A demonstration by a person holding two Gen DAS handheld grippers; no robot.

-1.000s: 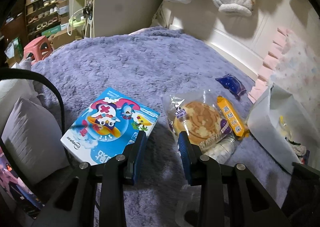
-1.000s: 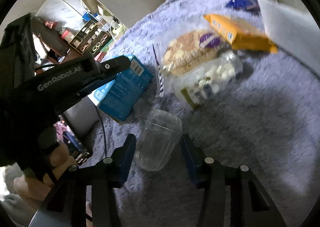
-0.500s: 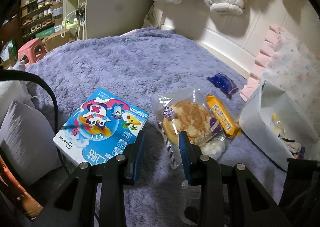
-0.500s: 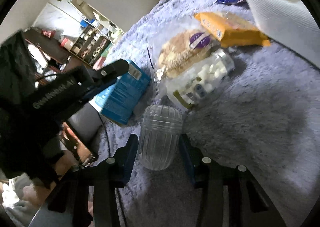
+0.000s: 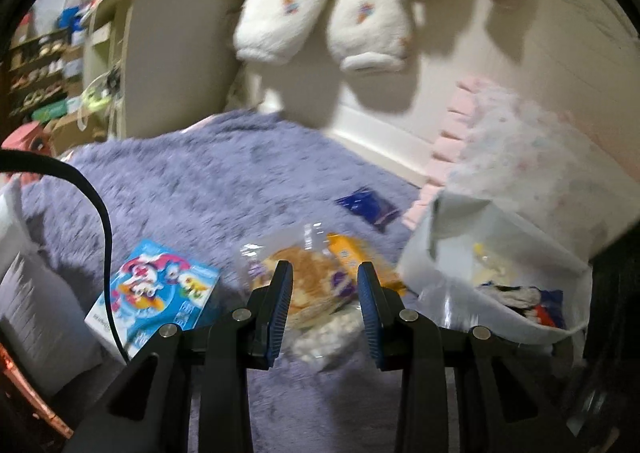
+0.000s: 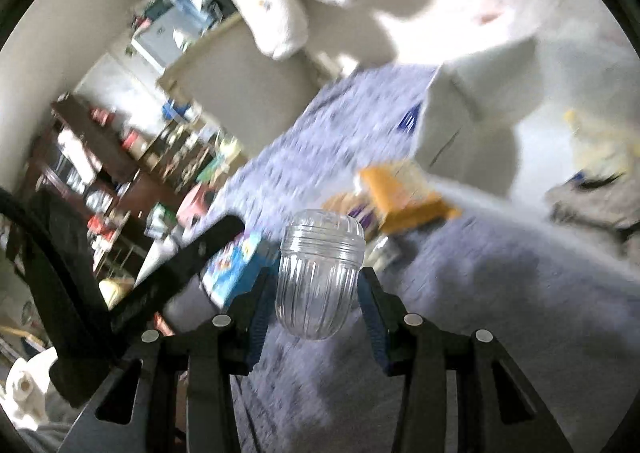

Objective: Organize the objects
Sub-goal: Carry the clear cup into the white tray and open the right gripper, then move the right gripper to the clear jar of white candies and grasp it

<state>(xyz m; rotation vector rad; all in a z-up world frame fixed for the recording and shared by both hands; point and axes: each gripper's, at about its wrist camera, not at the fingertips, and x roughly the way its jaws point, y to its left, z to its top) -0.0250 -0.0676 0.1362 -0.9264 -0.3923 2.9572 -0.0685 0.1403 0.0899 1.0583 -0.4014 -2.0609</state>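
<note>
My right gripper (image 6: pixel 316 287) is shut on a clear ribbed plastic jar (image 6: pixel 320 273) and holds it upright above the purple blanket (image 6: pixel 480 293). Ahead and to the right stands an open white bag (image 6: pixel 460 125) with a few items inside. My left gripper (image 5: pixel 324 281) hangs over the blanket, its jaws at their narrowest with nothing between them. Beyond its fingertips lie a bagged round bread (image 5: pixel 316 285), a yellow snack packet (image 5: pixel 348 253) and a small jar of white pieces (image 5: pixel 328 337). A blue cartoon box (image 5: pixel 156 293) lies to the left.
A dark blue packet (image 5: pixel 368 207) lies farther back on the blanket (image 5: pixel 200 181). The white bag (image 5: pixel 480 253) sits at the right beside a pink-edged cushion (image 5: pixel 520 157). Fleece clothes (image 5: pixel 320 13) hang on the wall. A grey pillow (image 5: pixel 36 301) borders the left.
The right gripper closed on the clear jar and lifted it off the blanket toward the white bag. The left gripper rose and tilted up, still holding nothing.
</note>
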